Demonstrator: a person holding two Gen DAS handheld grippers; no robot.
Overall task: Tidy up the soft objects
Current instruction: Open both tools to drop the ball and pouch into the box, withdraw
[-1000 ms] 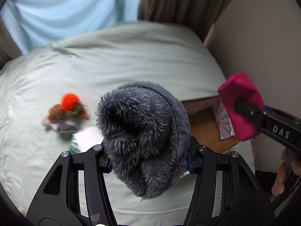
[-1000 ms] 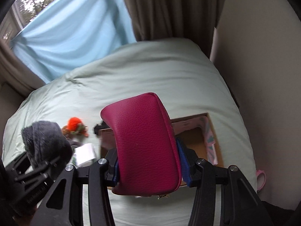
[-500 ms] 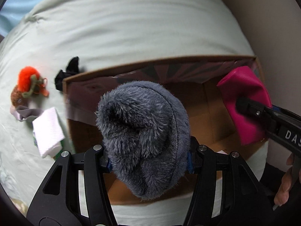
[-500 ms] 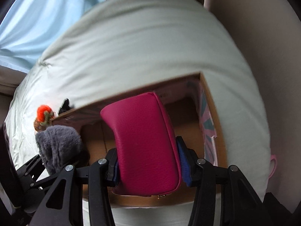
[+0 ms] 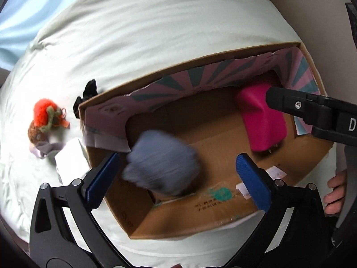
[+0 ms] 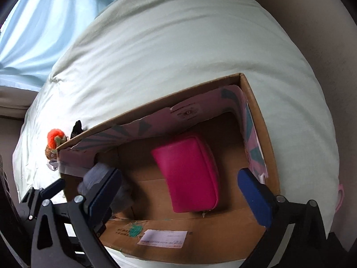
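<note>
A cardboard box (image 5: 178, 67) lies open on the bed. My left gripper (image 5: 177, 178) hangs above the box with its jaws opening wide. A grey fluffy item (image 5: 160, 163) is blurred below them, free of both pads, inside the box. My right gripper (image 6: 179, 194) is also opening over the box (image 6: 156, 102). The pink pouch (image 6: 189, 174) lies loose on the box floor, touching neither pad. In the left wrist view the pink pouch (image 5: 261, 120) sits at the box's far right. The grey fluffy item (image 6: 96, 174) shows partly behind the right gripper's left finger.
On the pale green sheet left of the box lie an orange-haired plush toy (image 5: 46, 116), a white cloth (image 5: 69, 160), a grey cloth (image 5: 44, 151) and a black item (image 5: 89, 89). A beige wall runs along the right. A person's hand (image 5: 337, 189) holds the right gripper.
Both grippers sank over the box, then opened. The grey fluffy item and the pink pouch left the pads and dropped into the box.
</note>
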